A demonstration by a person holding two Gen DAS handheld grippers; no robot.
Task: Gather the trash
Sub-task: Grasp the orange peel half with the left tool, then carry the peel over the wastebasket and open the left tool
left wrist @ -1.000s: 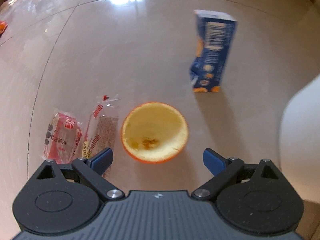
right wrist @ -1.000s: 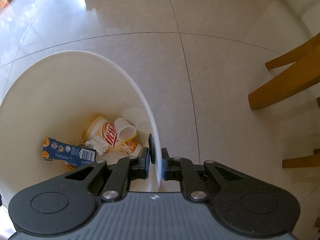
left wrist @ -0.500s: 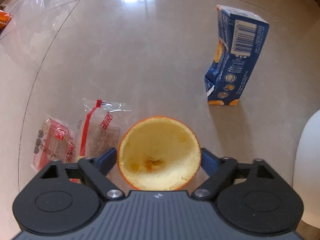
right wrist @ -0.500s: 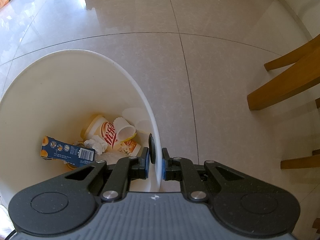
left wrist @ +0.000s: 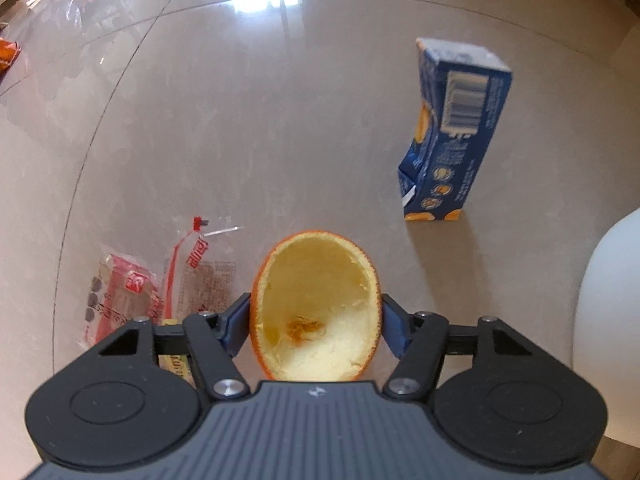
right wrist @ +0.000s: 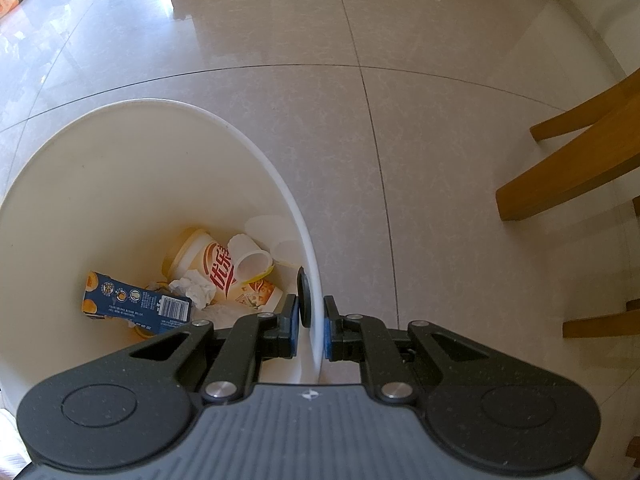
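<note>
Down on the floor, the left tool (left wrist: 316,320) has just been closing and now squeezes the hollow orange peel (left wrist: 316,308), while the right tool (right wrist: 311,330) clamps the white bin's rim (right wrist: 280,184).

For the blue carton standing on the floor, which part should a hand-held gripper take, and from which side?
Probably the blue carton is best taken across its upper body, coming down from above: it stands upright and clear of other litter, with flat opposing faces for the pads. Its lower end looks dented, so a grip higher up should hold more squarely.
</note>
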